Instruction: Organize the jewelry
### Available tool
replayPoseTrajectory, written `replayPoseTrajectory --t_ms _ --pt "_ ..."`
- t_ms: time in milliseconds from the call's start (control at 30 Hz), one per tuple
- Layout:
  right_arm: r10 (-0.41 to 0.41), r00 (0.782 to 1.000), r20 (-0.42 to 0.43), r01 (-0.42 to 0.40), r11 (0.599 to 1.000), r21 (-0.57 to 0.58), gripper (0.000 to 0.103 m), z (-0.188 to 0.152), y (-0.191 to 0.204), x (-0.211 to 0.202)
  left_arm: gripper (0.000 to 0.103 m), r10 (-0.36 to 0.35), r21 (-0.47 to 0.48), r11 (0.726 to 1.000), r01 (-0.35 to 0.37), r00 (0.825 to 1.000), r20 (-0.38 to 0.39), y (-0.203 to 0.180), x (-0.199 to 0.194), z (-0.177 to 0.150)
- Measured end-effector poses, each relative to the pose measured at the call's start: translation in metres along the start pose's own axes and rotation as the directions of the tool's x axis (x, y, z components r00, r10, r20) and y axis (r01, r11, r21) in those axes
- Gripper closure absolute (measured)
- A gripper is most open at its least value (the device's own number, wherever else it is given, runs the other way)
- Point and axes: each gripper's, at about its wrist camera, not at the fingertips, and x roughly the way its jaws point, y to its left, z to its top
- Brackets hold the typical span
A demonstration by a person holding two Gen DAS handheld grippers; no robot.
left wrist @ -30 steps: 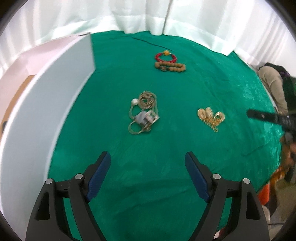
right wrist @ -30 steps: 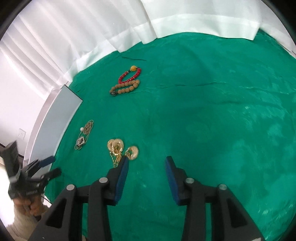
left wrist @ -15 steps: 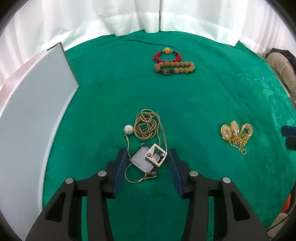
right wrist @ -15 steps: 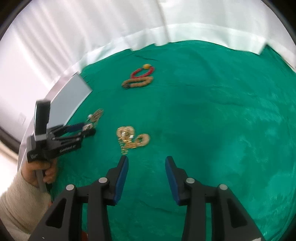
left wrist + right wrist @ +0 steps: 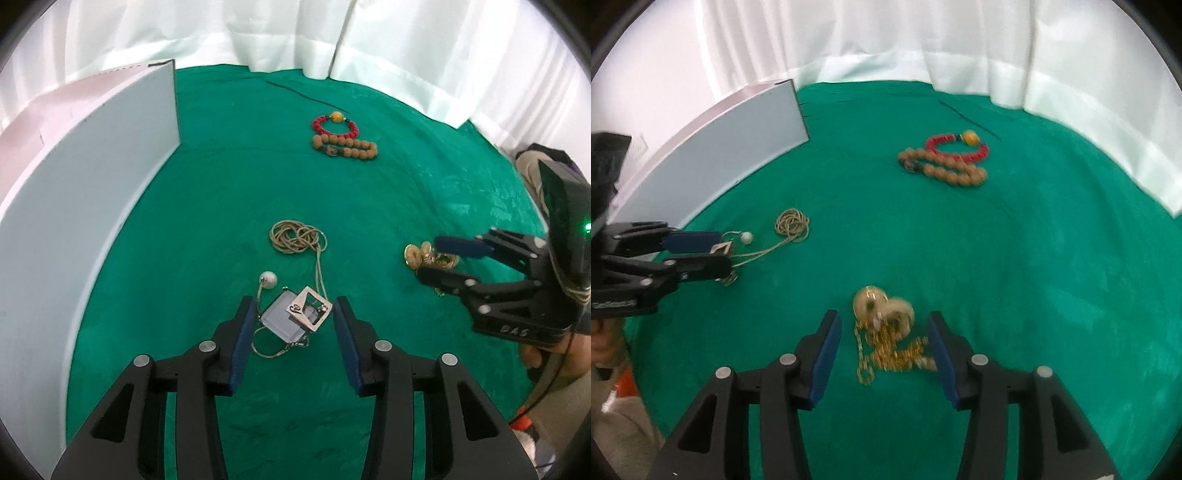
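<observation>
The left wrist view is taken low over the green surface [image 5: 406, 184], looking forward along its fingers [image 5: 242, 332] toward the white curtain [image 5: 295, 33]. The right wrist view is taken just as low, along its own fingers [image 5: 825, 354], toward the same curtain. The bead bracelets [image 5: 343, 138] and white box [image 5: 92, 177] are shared; each gripper is seen at the other's frame edge.

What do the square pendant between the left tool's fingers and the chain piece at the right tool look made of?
Square pendant: looks like polished silver-toned metal with cut-out frame and bright glints, lying on a clear glassy tile. Chain piece: shiny gold-coloured metal links and discs, probably plated; blur leaves it open.
</observation>
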Motion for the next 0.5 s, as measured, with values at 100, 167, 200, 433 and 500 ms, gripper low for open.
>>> replayPoseTrajectory --t_ms 100,167,200,433,500 --pt "-0.020 0.999 -0.029 0.019 0.999 -0.046 0.062 0.004 0.011 0.010 0.060 0.004 -0.009 1.000 -0.004 1.000 -0.002 0.000 0.001 0.000" --pt "-0.035 0.999 -0.037 0.033 0.998 -0.050 0.085 0.003 0.014 0.008 0.060 -0.009 -0.029 1.000 0.010 1.000 0.005 0.003 -0.004 0.001" --pt "-0.019 0.999 -0.037 0.018 1.000 -0.025 0.085 0.002 0.011 0.004 0.060 -0.032 -0.051 0.998 0.032 0.999 0.013 0.005 -0.011 0.003" --pt "0.147 0.986 0.076 -0.159 0.968 0.194 0.085 0.016 -0.023 -0.063 0.060 -0.105 -0.093 0.989 0.114 0.990 0.091 0.007 -0.064 0.022" --pt "0.174 0.979 0.104 -0.192 0.958 0.210 0.085 0.024 -0.027 -0.081 0.060 -0.114 -0.097 0.987 0.125 0.987 0.116 0.006 -0.081 0.027"
